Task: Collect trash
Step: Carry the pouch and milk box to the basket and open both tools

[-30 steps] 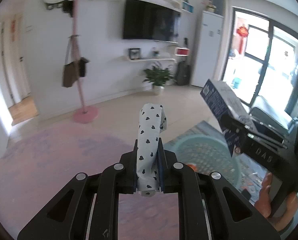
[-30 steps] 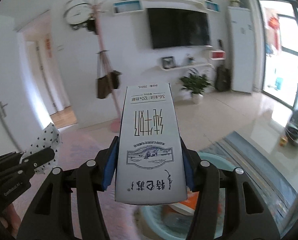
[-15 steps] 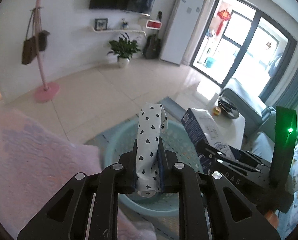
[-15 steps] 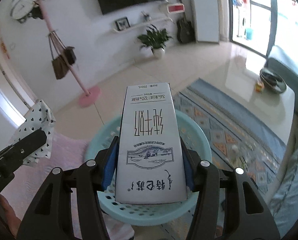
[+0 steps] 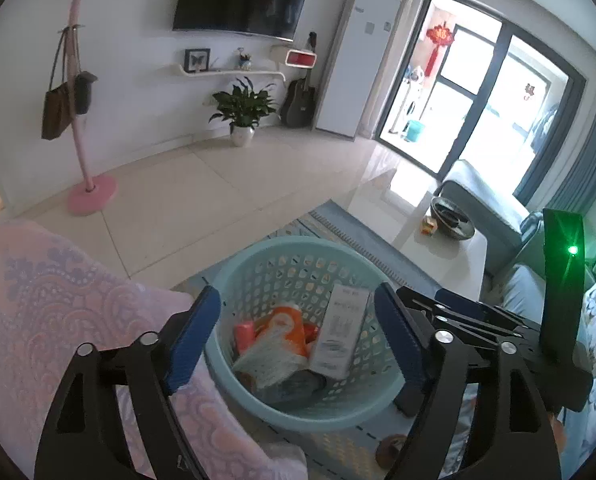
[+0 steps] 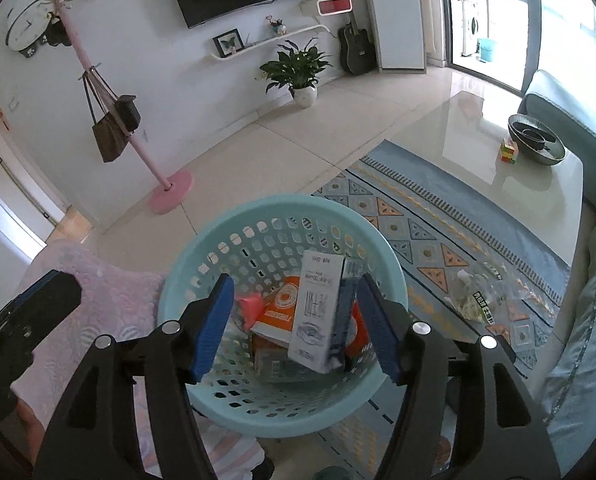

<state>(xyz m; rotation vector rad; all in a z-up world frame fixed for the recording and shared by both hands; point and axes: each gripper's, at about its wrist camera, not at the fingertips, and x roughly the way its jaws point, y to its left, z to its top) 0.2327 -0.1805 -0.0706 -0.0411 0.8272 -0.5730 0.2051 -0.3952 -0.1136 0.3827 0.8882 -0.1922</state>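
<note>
Both the left gripper [image 5: 298,340] and the right gripper [image 6: 294,322] hang over the blue basket [image 6: 218,220] with jaws wide open and empty, and the milk carton [image 6: 318,312] lies inside, so lift straight up next.

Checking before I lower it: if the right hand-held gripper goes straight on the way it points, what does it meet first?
Most likely the white milk carton, which leans in the blue basket right between the open fingers of the right hand-held gripper. Depth is unclear, but nothing shows in between.
</note>
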